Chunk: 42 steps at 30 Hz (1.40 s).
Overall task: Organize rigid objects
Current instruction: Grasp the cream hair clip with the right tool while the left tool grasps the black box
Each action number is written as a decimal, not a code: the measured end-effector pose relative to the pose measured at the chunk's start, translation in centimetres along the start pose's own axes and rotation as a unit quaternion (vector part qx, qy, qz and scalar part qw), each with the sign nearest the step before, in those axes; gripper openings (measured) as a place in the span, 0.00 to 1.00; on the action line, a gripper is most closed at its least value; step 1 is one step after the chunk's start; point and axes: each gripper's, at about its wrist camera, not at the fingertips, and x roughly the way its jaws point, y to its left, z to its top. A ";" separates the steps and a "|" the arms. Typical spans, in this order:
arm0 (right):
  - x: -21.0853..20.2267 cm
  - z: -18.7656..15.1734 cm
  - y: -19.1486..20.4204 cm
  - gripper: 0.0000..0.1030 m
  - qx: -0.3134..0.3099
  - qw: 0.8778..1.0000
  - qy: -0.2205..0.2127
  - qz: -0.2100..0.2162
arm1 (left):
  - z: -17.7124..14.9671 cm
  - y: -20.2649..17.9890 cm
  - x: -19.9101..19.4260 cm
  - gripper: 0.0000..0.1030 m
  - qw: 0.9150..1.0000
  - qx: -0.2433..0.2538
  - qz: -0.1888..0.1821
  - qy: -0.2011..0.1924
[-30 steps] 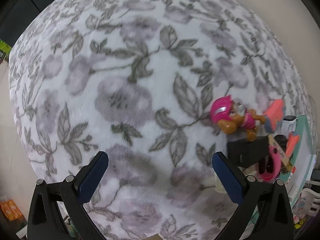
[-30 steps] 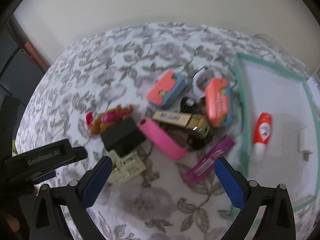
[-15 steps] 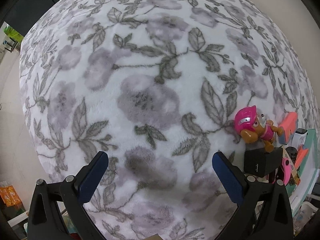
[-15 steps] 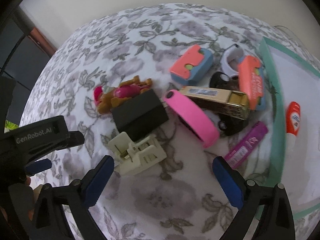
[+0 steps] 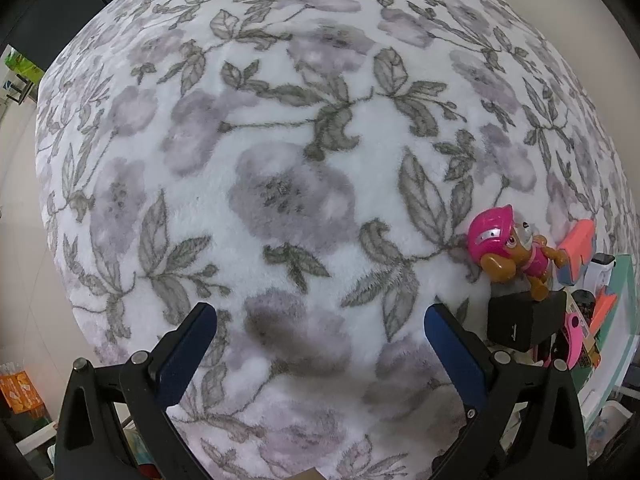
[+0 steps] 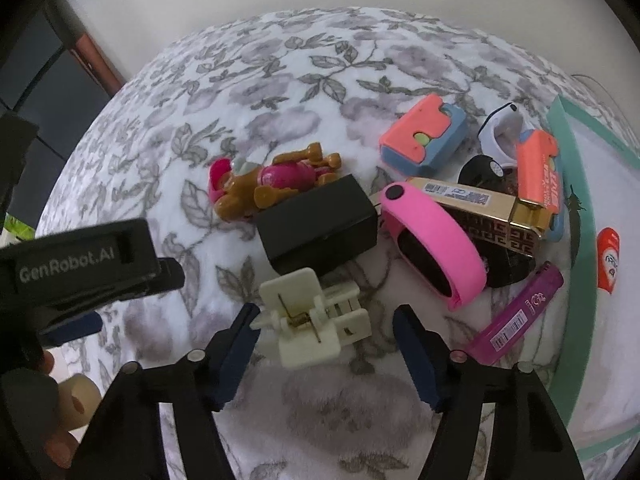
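Right gripper [image 6: 326, 322] spread around cream clip [image 6: 314, 318] beside black box [image 6: 318, 228]; left gripper [image 5: 320, 334] spread over floral cloth [image 5: 280, 140], empty.

"GenRobot.AI" stands in pale letters on the black body of the left gripper [image 6: 86, 258], seen from the right wrist view. The gold box [image 6: 478, 208] carries a white barcode label and the purple tube [image 6: 518, 316] another (their digits are too small to read). Red characters on the orange-and-blue case [image 6: 540, 176] and the white-and-red bottle [image 6: 609, 260] stay illegible.
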 end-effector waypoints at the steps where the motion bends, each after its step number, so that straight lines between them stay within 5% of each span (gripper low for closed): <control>1: 0.0 0.0 -0.1 0.62 0.001 1.000 -0.001 -0.001 | 0.0 -0.2 -0.1 1.00 1.000 0.002 0.001 -0.001; 8: -0.7 -0.1 -1.7 0.58 0.033 0.999 -0.004 0.013 | -0.2 -2.1 -0.4 1.00 0.999 0.031 -0.010 -0.006; 16: -1.9 -0.4 -4.8 0.58 0.081 0.997 -0.007 0.009 | -0.8 -5.7 -0.8 1.00 0.994 0.069 -0.085 0.001; 32: -4.2 -0.7 -8.2 0.58 0.117 0.993 -0.022 0.013 | -1.7 -11.5 -2.6 1.00 0.984 0.097 -0.142 -0.037; 42: -5.0 -0.9 -8.9 0.58 0.128 0.991 -0.028 0.024 | -2.7 -15.8 -2.6 1.00 0.981 0.132 -0.129 -0.066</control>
